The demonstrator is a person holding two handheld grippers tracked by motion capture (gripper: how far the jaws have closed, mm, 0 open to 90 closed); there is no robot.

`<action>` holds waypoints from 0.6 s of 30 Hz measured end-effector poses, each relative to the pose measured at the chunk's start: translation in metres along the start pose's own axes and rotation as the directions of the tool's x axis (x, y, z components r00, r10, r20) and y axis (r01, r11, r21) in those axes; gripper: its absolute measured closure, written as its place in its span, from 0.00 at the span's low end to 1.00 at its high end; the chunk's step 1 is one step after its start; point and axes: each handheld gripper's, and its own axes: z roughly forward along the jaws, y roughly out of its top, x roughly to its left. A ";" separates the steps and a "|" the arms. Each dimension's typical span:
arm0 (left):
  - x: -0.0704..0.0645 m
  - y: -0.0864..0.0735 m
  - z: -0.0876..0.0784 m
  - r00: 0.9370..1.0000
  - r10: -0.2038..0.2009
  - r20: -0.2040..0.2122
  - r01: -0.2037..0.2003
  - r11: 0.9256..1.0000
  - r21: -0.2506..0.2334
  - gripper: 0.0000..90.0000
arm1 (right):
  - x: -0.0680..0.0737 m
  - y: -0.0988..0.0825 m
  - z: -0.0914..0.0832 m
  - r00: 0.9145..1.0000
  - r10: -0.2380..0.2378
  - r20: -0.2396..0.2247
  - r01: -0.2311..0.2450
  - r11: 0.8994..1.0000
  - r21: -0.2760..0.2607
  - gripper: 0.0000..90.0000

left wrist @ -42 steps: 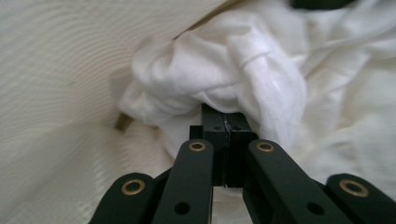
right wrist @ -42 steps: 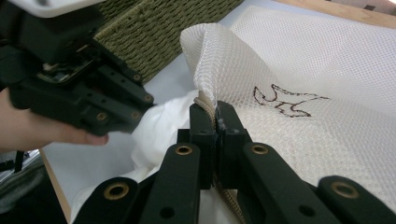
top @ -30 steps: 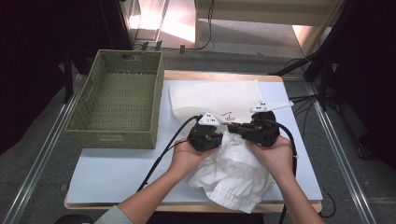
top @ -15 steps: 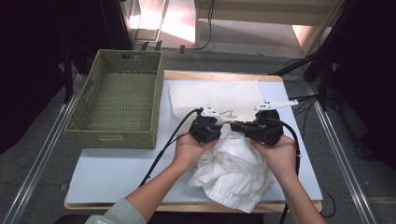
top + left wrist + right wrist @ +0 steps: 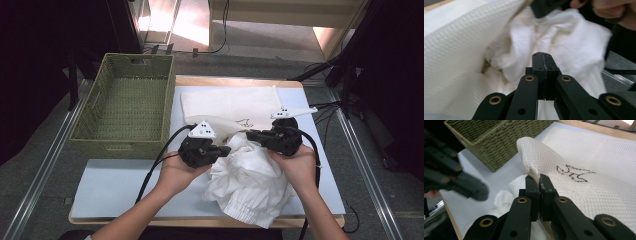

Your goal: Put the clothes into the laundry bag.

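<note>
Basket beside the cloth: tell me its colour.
Olive green woven basket, clearest in the high view.

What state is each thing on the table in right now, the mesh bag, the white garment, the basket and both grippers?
Cream mesh laundry bag: lying flat, near edge lifted.
Crumpled white cloth garment: bunched at the bag's mouth, mostly outside it.
Green woven rectangular basket: upright, empty.
Left gripper: shut, nothing visible between the jaws.
Right gripper: shut on the bag's edge.
</note>
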 end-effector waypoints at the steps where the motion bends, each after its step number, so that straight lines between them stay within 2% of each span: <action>1: -0.006 0.000 0.000 1.000 0.002 0.013 -0.002 1.000 -0.002 1.00 | 0.000 0.000 0.000 1.000 0.000 -0.002 0.000 1.000 0.000 0.99; 5: -0.020 -0.004 0.010 0.998 0.005 0.066 -0.005 1.000 0.000 1.00 | 0.000 0.000 0.001 1.000 -0.001 -0.002 0.001 1.000 0.003 0.99; 8: -0.022 -0.010 0.029 0.998 0.001 0.069 -0.003 1.000 0.023 1.00 | 0.000 0.000 0.000 1.000 0.000 0.000 0.000 1.000 0.004 0.99; 10: -0.018 -0.012 0.043 0.999 0.000 0.041 -0.001 1.000 0.025 1.00 | 0.000 0.000 0.000 1.000 -0.001 0.000 0.001 1.000 0.004 0.99; 12: -0.013 -0.013 0.054 0.999 -0.021 0.026 0.021 1.000 0.000 1.00 | 0.000 0.000 0.001 1.000 -0.006 0.003 0.006 1.000 0.005 0.99; 13: -0.011 -0.012 0.062 1.000 -0.003 0.000 0.003 1.000 0.000 1.00 | 0.001 0.000 0.001 1.000 -0.005 0.005 0.004 1.000 0.006 0.99; 14: -0.008 -0.012 0.067 1.000 -0.012 -0.004 0.012 1.000 0.005 1.00 | 0.000 0.000 0.000 1.000 -0.007 0.007 0.007 1.000 0.006 0.99; 15: -0.007 -0.013 0.071 1.000 -0.022 -0.008 0.022 1.000 0.002 1.00 | 0.000 0.000 0.000 1.000 -0.004 0.008 0.003 1.000 0.008 0.99; 18: -0.001 -0.014 0.081 0.999 -0.015 -0.049 0.015 1.000 0.003 1.00 | 0.000 0.000 -0.001 1.000 0.000 0.011 0.000 1.000 0.011 0.99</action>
